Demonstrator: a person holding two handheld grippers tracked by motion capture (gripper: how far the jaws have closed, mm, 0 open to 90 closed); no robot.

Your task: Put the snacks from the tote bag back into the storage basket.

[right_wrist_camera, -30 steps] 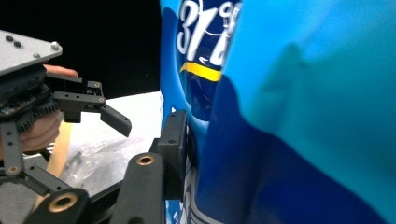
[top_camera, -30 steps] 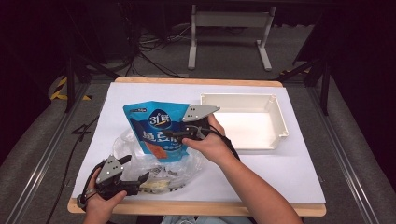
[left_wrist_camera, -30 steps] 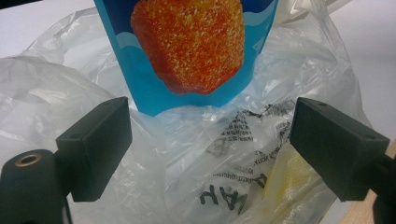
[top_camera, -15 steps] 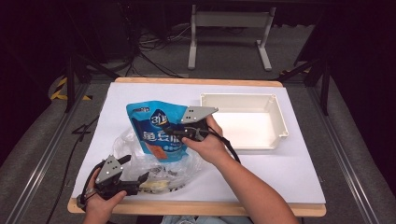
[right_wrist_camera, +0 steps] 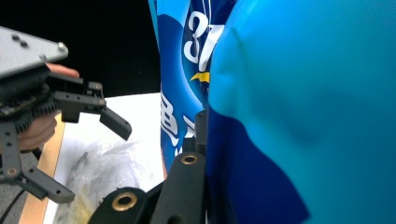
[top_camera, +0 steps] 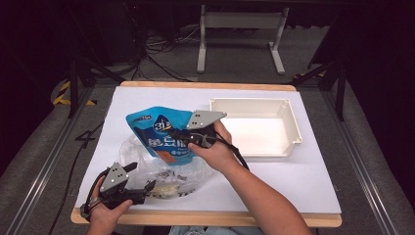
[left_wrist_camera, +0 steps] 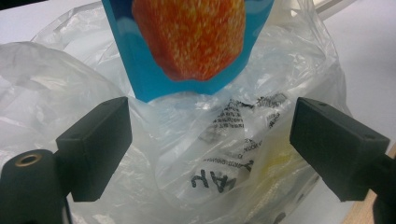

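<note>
The right claw gripped the blue pouch, held upright above the plastic bag; the left claw, wide open and empty, faced that bag.

Light: bright, even, from overhead on the white table, dark surroundings beyond its edges | Shadows: soft, faint | Glare: mild sheen on the clear plastic bag | Focus: high view slightly soft; blue pouch blurred close to the right gripper view's lens | Distortion: not evident
</note>
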